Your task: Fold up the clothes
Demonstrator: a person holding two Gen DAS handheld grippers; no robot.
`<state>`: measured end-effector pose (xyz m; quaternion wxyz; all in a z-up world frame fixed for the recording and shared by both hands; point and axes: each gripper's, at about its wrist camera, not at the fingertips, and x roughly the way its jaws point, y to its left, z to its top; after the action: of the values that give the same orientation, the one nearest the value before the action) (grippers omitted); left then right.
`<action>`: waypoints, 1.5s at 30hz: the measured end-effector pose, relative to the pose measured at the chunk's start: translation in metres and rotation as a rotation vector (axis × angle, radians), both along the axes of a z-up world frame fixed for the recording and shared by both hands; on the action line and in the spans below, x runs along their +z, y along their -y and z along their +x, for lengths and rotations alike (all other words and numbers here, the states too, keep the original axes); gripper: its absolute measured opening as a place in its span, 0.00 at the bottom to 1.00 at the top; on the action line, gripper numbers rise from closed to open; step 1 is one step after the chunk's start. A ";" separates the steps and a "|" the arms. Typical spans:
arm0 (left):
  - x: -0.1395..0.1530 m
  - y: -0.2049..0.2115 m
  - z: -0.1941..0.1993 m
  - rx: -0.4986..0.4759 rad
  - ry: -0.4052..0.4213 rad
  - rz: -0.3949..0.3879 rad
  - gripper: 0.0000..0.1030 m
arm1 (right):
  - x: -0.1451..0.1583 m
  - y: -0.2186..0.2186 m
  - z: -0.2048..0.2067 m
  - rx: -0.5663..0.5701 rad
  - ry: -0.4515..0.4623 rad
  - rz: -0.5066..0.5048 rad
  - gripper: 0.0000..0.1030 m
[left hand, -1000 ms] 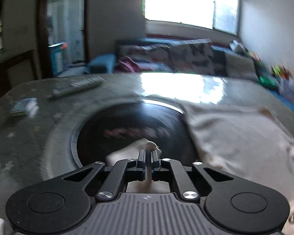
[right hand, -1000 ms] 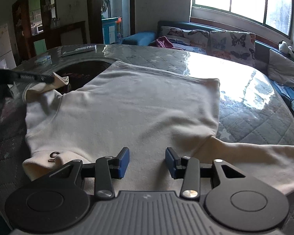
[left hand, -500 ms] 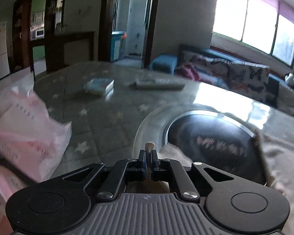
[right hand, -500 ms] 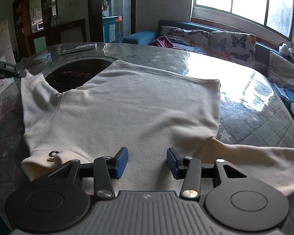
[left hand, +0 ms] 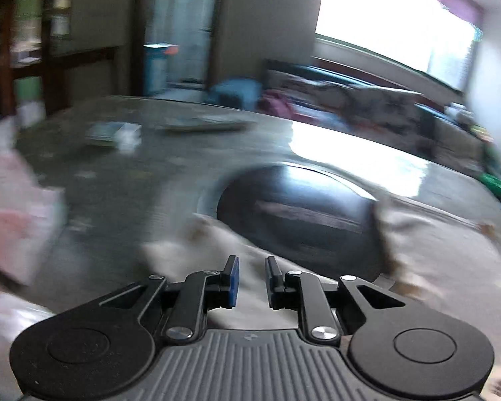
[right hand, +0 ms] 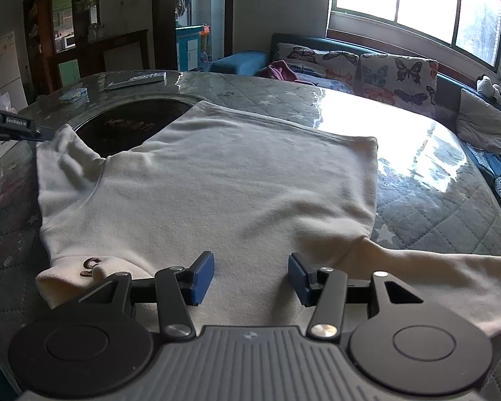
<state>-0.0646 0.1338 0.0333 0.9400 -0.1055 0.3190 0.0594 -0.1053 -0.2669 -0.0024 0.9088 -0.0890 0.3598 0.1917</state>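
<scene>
Nearest the right wrist camera, the right hand-held gripper (right hand: 251,275) hangs low over the chest of a cream sweater (right hand: 223,180), its blue pads spread and still widening, with nothing pinched between them. Just left of it lies the folded collar (right hand: 83,272) with a small brown mark. Across the surface (right hand: 434,200), covered in a grey quilted cloth under a glossy sheet, the sweater lies flat with one sleeve running off to the right and the other reaching left. At that left sleeve's end the left hand-held gripper (left hand: 252,275) is opening, its pads parted above the fabric and gripping none of it. Beyond the sweater sits a dark round inset (right hand: 130,130), then a flat box (right hand: 135,80), and farthest back a sofa with butterfly cushions (right hand: 367,70) under a bright window (right hand: 417,3)
</scene>
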 end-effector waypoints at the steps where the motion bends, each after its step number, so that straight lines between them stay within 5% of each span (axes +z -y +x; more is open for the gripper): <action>1: -0.001 0.007 0.001 -0.029 -0.001 -0.024 0.18 | 0.000 0.000 0.000 0.000 0.000 0.000 0.50; 6: -0.008 0.048 0.008 -0.169 -0.008 -0.073 0.17 | 0.000 0.000 0.000 0.001 -0.001 0.001 0.50; 11: -0.021 0.059 0.020 -0.184 -0.044 -0.055 0.17 | 0.000 0.000 0.000 0.002 0.000 0.002 0.51; 25: -0.022 -0.011 0.030 0.060 -0.021 -0.040 0.18 | -0.001 0.000 0.000 0.002 0.002 0.004 0.54; 45: -0.015 -0.025 0.013 0.189 -0.035 0.042 0.35 | 0.000 0.001 -0.001 0.001 0.005 0.009 0.56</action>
<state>-0.0517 0.1587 0.0185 0.9265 -0.1145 0.3226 0.1565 -0.1060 -0.2680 -0.0028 0.9100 -0.0856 0.3565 0.1936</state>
